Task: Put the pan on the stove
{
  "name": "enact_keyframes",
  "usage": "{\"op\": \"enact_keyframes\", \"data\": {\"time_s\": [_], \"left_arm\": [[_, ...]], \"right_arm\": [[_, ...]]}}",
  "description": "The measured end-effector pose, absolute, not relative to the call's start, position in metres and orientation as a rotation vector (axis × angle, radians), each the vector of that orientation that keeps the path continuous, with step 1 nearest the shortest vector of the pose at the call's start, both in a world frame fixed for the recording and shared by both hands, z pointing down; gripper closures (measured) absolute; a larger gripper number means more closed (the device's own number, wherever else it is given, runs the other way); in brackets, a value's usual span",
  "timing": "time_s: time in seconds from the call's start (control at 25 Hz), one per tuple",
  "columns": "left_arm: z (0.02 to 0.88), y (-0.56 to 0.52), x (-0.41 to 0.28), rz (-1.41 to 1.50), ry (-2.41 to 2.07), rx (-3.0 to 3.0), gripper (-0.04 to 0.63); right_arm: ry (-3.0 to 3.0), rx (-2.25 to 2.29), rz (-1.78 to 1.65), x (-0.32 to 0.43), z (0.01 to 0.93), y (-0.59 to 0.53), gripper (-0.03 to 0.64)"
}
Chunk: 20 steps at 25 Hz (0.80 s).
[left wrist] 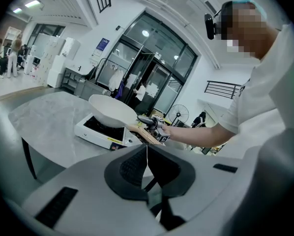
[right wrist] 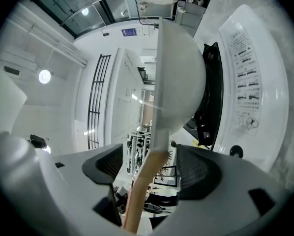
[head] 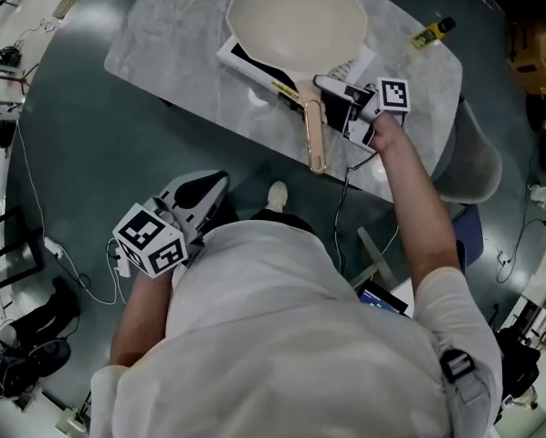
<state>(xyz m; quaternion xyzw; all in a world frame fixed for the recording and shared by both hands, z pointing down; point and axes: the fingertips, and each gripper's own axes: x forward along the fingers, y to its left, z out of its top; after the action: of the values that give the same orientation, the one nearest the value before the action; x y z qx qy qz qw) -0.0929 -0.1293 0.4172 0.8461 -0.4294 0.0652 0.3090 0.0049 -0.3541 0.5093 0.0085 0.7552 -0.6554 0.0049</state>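
A cream pan (head: pixel 296 16) sits on the white stove (head: pixel 246 62) on the marble table (head: pixel 154 35). Its wooden handle (head: pixel 315 135) points toward me past the table's near edge. My right gripper (head: pixel 335 100) is at the handle's base and stands open. In the right gripper view the handle (right wrist: pixel 139 191) runs between the two pads with a gap on each side, and the pan (right wrist: pixel 179 77) lies beyond over the stove (right wrist: pixel 245 82). My left gripper (head: pixel 204 194) is held low by my body, off the table. Its pads (left wrist: pixel 147 168) are shut together on nothing.
A small yellow item (head: pixel 433 31) lies at the table's far right. A grey chair (head: pixel 478 167) stands beside the table's right end. A cable (head: pixel 346 199) hangs from the table's near edge to the floor. Equipment and cords line the left floor (head: pixel 8 245).
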Motion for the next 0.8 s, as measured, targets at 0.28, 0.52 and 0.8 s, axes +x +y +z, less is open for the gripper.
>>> {"op": "enact_keyframes", "data": {"time_s": [0.28, 0.52, 0.8], "left_arm": [[0.423, -0.135, -0.062, 0.204, -1.054, 2.241, 0.575], [0.431, -0.133, -0.037, 0.250, -0.935, 2.300, 0.575], [0.414, -0.123, -0.032, 0.251, -0.775, 2.421, 0.575]], "right_arm": [[2.347, -0.016, -1.972, 0.049, 0.501, -0.335, 0.264], [2.414, -0.185, -1.799, 0.093, 0.502, -0.305, 0.276], [2.456, -0.470, -1.597, 0.133, 0.486, -0.236, 0.351]]}}
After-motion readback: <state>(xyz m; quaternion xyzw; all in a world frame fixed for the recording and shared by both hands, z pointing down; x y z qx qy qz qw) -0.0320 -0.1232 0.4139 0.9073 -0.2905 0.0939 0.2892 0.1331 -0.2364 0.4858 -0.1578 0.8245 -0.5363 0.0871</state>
